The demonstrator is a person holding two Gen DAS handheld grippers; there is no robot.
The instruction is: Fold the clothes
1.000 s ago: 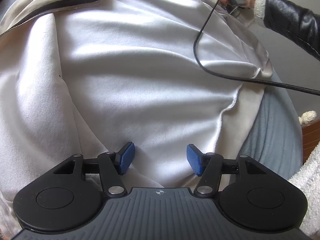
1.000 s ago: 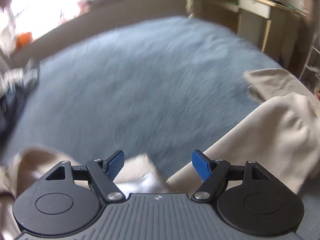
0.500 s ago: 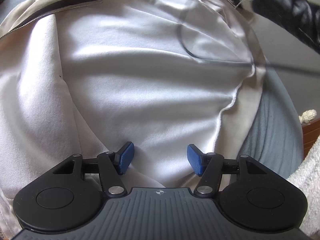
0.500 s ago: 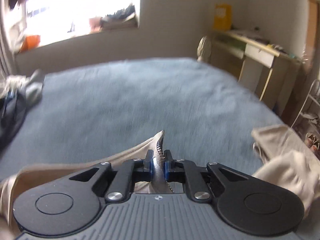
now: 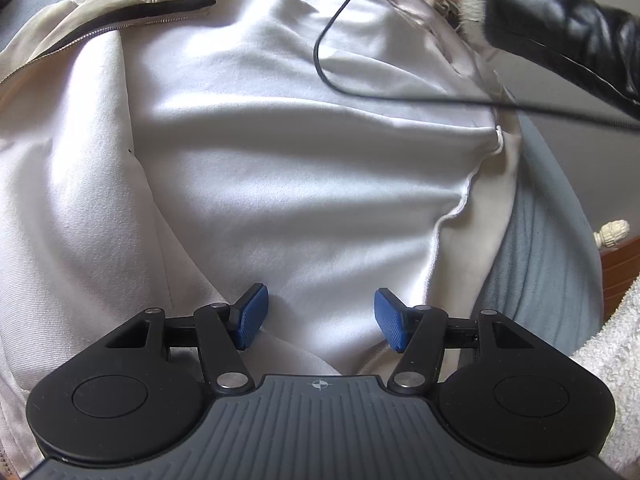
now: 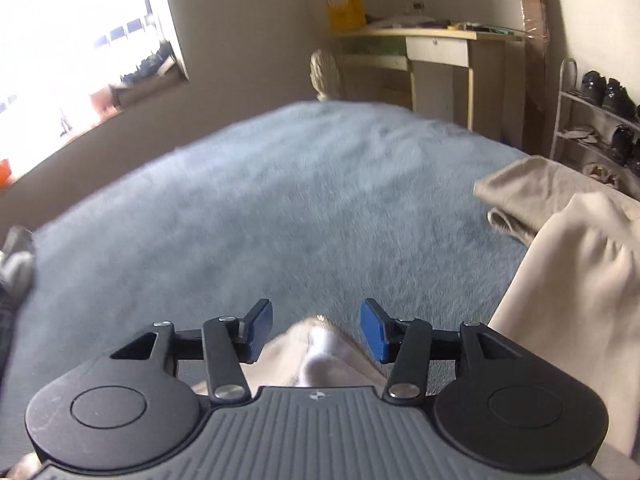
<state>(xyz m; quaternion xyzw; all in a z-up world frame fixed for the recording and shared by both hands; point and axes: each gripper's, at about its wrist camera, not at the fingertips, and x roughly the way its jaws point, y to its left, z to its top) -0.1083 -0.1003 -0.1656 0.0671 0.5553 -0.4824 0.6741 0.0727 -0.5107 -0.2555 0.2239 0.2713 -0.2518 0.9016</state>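
A beige zip jacket (image 5: 280, 152) lies spread on the blue-grey bed (image 6: 280, 208) with its white lining up and its zipper edge (image 5: 120, 26) at the upper left. My left gripper (image 5: 318, 322) stands open low over the lining, its blue pads apart and pressing on nothing. My right gripper (image 6: 316, 330) is opening. A corner of the jacket's edge (image 6: 320, 344) lies loose between its pads, untouched by them. A beige sleeve (image 6: 580, 272) hangs at the right. In the left wrist view, a hand in a black sleeve (image 5: 560, 28) is at the top right.
A black cable (image 5: 400, 96) loops over the lining. Beyond the bed stand a desk (image 6: 436, 48), a shoe rack (image 6: 600, 120) and a carved bedpost knob (image 6: 325, 74). Dark clothes (image 6: 12, 272) lie at the bed's left edge. A fluffy white sleeve (image 5: 612, 360) is at the lower right.
My right gripper shut on the jacket's zipper edge half a second ago, has since let it go, and rolled. The black-sleeved hand and cable shifted. My left gripper stayed still.
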